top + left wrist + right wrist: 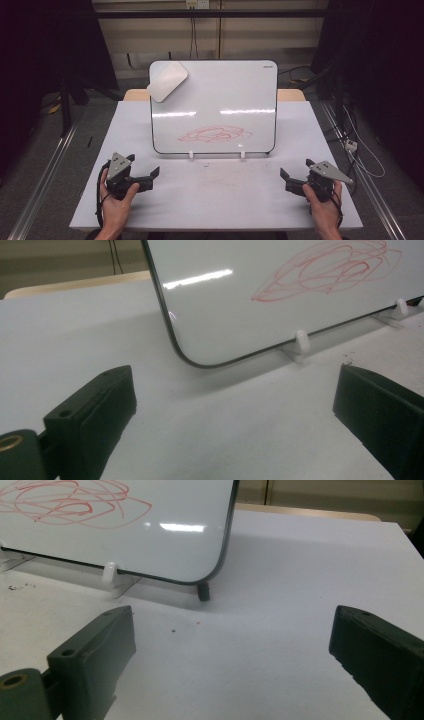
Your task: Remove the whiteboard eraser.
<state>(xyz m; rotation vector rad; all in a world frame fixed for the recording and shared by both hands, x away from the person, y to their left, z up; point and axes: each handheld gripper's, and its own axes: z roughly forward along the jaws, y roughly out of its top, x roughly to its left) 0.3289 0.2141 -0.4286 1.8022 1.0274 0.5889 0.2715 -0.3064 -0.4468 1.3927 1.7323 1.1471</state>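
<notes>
Red scribble (215, 134) uncleaned on upright whiteboard (225, 90) mid-desk; eraser (167, 81) stuck at its top-left corner, untouched. Left gripper (152, 175) and right gripper (286, 176): jaws wide, empty. Wiping not begun.

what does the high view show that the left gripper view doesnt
Seen from the high view: the white eraser stuck on the whiteboard's top left corner, both hands, and both grippers, the left gripper and right gripper, resting open on the table with nothing between their jaws.

Seen from the left gripper view: a close look at its own two black jaws standing wide apart, and the board's white clip foot.

Both share: the red scribble on the board's lower part, the board's lower left corner and the white tabletop.
</notes>
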